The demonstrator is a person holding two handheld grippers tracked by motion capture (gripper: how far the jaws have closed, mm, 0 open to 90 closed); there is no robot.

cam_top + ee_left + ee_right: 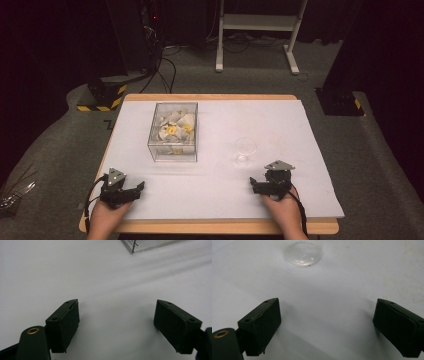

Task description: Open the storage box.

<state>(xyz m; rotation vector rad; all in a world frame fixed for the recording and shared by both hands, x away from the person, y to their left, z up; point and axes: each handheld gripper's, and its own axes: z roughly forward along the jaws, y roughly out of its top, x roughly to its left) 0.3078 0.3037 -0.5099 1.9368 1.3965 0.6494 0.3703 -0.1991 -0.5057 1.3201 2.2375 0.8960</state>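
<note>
A clear plastic box holding several pale and yellow wrapped pieces stands left of centre on the white table cover; its near corner shows at the top of the left gripper view. A small clear glass cup stands to the right of the box, and its base appears ahead in the right gripper view. My left gripper rests near the front left edge, jaws wide apart with nothing between them. My right gripper sits at the front right, just short of the cup, open and empty.
The wooden table edge runs along the front. Beyond the table are a white frame stand, dark cabinets with cables, and yellow-black striped bases. Grey carpet surrounds the table.
</note>
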